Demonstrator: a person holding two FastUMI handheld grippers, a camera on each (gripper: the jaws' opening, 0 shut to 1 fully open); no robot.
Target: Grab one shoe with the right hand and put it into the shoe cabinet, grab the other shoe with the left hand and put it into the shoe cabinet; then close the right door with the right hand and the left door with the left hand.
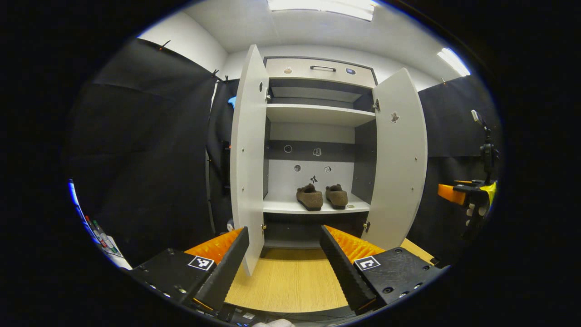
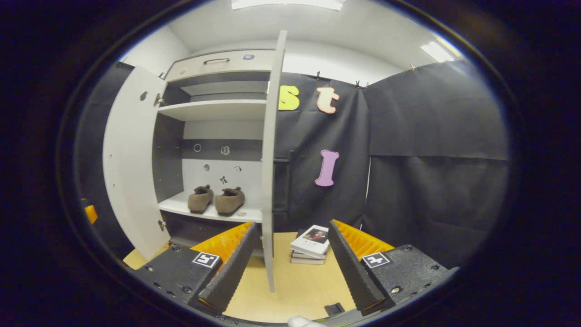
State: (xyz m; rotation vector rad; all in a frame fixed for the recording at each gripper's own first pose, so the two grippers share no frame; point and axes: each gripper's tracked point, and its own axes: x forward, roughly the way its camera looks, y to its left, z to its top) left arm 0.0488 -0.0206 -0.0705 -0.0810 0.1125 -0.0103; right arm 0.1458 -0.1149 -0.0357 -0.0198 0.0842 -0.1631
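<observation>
On the cabinet's lower shelf [image 1: 286,207], both shoes [image 1: 310,197] sit side by side, well beyond either hand-held gripper. Left hand-held gripper [image 1: 285,256] and right hand-held gripper [image 2: 289,254]: jaws wide apart, empty. The right door's edge [image 2: 268,181] stands between the right one's fingers.

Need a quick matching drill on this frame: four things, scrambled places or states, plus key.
Things:
1. shoes
2. books
3. right door
4. left claw

Places or states:
A. stacked on the floor
B. open, holding nothing
C. side by side on a cabinet shelf
D. swung open, edge toward the right claw

Pairs: 1-C, 2-A, 3-D, 4-B
</observation>
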